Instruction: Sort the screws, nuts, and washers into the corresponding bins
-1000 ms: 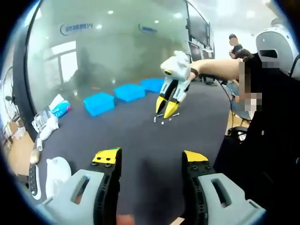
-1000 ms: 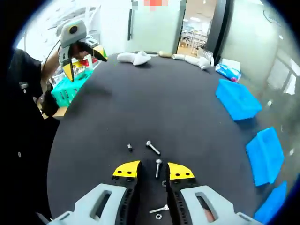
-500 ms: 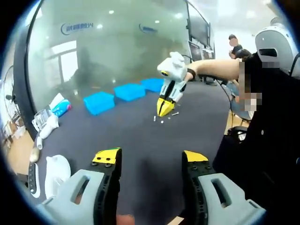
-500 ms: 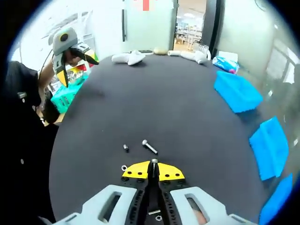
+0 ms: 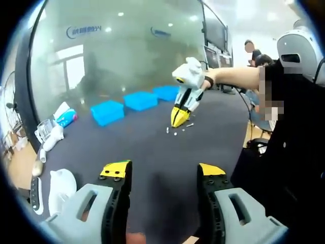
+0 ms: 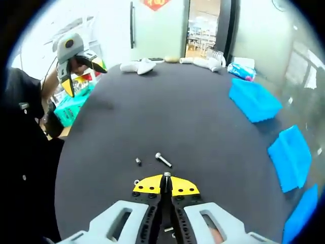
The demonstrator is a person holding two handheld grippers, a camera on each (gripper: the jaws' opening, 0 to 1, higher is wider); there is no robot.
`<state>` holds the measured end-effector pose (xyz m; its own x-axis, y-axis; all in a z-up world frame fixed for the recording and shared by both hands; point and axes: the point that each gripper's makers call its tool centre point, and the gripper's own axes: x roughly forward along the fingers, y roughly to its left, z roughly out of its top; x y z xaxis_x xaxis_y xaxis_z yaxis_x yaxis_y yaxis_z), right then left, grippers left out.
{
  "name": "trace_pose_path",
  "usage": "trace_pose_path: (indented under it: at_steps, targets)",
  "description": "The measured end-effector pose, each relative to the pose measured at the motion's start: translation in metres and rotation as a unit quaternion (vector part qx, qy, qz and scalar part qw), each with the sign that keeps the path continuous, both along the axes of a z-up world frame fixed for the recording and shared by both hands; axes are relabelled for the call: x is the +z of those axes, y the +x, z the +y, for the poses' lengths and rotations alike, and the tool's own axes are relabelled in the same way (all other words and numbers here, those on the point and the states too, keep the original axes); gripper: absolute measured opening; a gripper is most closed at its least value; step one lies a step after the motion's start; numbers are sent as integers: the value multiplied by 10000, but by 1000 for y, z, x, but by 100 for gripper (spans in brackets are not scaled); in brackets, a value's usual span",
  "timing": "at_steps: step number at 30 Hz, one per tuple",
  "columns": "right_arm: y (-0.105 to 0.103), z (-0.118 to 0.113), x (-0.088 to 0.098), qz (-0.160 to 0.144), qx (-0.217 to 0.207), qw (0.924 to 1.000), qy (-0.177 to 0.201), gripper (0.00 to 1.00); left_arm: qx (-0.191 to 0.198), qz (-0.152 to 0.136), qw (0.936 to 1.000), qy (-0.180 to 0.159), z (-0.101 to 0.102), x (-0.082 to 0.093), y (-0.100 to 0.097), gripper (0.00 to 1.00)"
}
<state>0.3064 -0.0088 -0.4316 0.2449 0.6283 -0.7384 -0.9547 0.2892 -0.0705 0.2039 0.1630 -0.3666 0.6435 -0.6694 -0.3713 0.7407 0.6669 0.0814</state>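
Looking along left gripper (image 5: 161, 175) in left gripper view: yellow-tipped jaws spread wide apart, nothing btwn them, held above dark table (image 5: 152, 147). Ahead & slightly right of the tips, well apart: right gripper (image 5: 179, 120) pointing down, yellow tips pressed together just above table surface, held by a person's outstretched arm (image 5: 236, 75). Just beside those tips, on table: a few small loose fasteners (image 5: 175, 131), too small to tell type. Beyond right gripper, further ahead: three blue bins (image 5: 133, 103) in a row at far table edge. Far left of jaws: white cloth-like items (image 5: 58, 185) & a blue-white packet (image 5: 66, 118) near table edge. Person's dark clothing (image 5: 289, 142) to right.

Right gripper view: right gripper (image 6: 165, 184) clenched, yellow tips meeting, gripping a screw (image 6: 166, 179) whose head pokes up btwn tips. Just ahead of tips, lying flat on table (image 6: 167, 117): a second screw (image 6: 163, 159). Ahead-left, near: small nut-like piece (image 6: 138, 161). Just left of tip: small ring, likely a washer (image 6: 136, 182). Another small piece low btwn the jaw bodies, too hidden to tell. Well right of jaws: blue bins (image 6: 254, 99) along table edge, one after another. Far ahead-left, up in the air: left gripper (image 6: 81, 68), jaws gaping, nothing in them. Below it, off table edge: teal basket (image 6: 71, 101). Far ahead at table's far edge: white items (image 6: 139, 64) & blue-white packet (image 6: 241, 71).
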Motion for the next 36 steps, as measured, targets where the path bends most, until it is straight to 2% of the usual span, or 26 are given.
trace_pose_path:
  at_steps: [7, 10, 12, 17, 20, 24, 27, 32, 36]
  targets:
    - [-3, -8, 19, -162, -255, 9984, 485, 1, 62, -29, 9999, -106, 1, 1, 2, 49]
    - [-5, -17, 31, -267, -480, 9953, 796, 1, 102, -43, 9998, -176, 2, 2, 3, 49]
    - [-7, -26, 42, -344, -715, 9907, 1110, 1, 155, -63, 9995, -268, 3, 4, 4, 49]
    - [-14, -48, 59, -577, -1102, 9798, 1568, 1, 221, -59, 9992, -317, 6, 3, 6, 49]
    - [-21, -59, 65, -704, -1232, 9753, 1692, 1, 233, -69, 9991, -347, 6, 4, 6, 49]
    - [-32, -79, 74, -1033, -1463, 9670, 1813, 1, 259, -116, 9987, -430, 4, 8, 9, 49]
    - [-37, -97, 82, -1209, -1728, 9567, 2004, 1, 296, -152, 9983, -485, 2, 11, 10, 49]
    - [-39, -130, 95, -1511, -2268, 9337, 2322, 1, 335, -199, 9975, -598, -1, 14, 13, 49]
    - [-43, -158, 107, -1844, -2710, 9099, 2543, 1, 364, -211, 9970, -653, -2, 15, 14, 49]
